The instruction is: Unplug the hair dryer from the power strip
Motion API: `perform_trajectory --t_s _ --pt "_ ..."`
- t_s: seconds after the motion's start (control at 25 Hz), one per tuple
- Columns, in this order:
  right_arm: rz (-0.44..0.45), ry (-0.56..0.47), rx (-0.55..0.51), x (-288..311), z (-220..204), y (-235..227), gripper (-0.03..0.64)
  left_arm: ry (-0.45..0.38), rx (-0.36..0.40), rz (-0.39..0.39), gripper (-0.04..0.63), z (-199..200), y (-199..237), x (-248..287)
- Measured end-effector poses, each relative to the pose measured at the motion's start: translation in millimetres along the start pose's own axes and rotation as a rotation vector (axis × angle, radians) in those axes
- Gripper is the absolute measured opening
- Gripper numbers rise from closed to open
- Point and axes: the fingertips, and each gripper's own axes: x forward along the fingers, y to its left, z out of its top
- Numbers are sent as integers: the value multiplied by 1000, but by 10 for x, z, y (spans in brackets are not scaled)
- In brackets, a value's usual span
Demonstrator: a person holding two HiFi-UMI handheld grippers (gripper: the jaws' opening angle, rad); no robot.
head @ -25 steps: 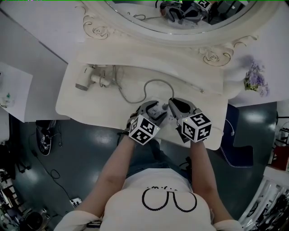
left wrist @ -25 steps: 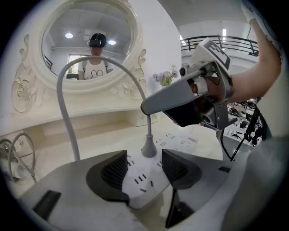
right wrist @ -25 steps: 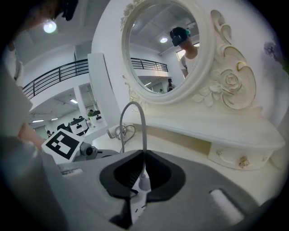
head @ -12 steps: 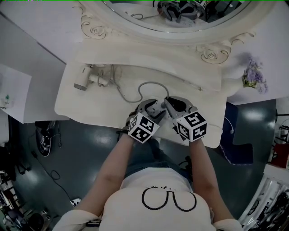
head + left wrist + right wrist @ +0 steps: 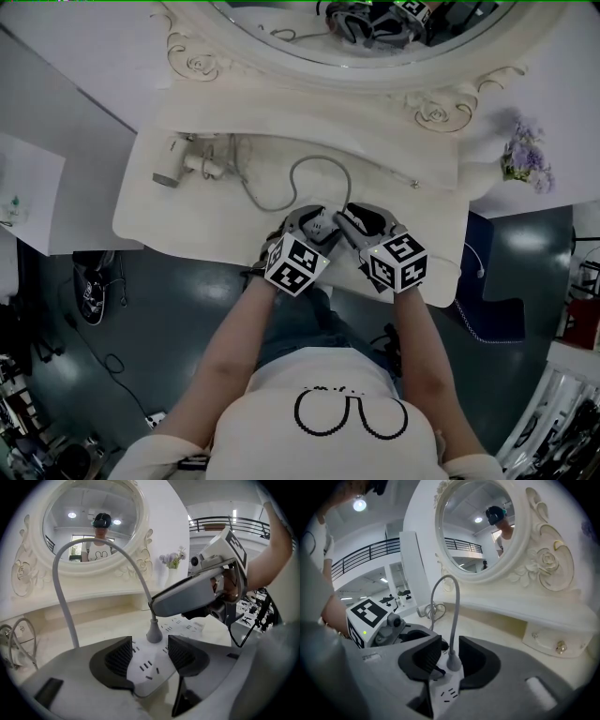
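With my left gripper (image 5: 150, 657) clamping the white plastic power strip (image 5: 146, 670), the jaws of my right gripper (image 5: 450, 654) are opening around the grey moulded plug (image 5: 453, 662), which stands seated in that strip: unplugging not yet done.

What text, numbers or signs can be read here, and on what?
No readable words anywhere.
Left cube, right cube: black-and-white square markers only.
Shirt: small print above a glasses drawing, too small to read.
Label under the left cube: blurred.

L gripper (image 5: 150, 655) clamped, R gripper (image 5: 450, 655) opening round plug (image 5: 453, 662)
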Motion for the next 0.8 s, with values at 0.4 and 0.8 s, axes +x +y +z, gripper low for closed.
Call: perform_trajectory --t_s 0.4,0.8 --pt "37 21 -44 -15 -87 49 20 4 -21 -2 235 5 4 4" --pt "-14 5 -28 9 -31 -56 18 2 3 -15 236 -6 -24 8"
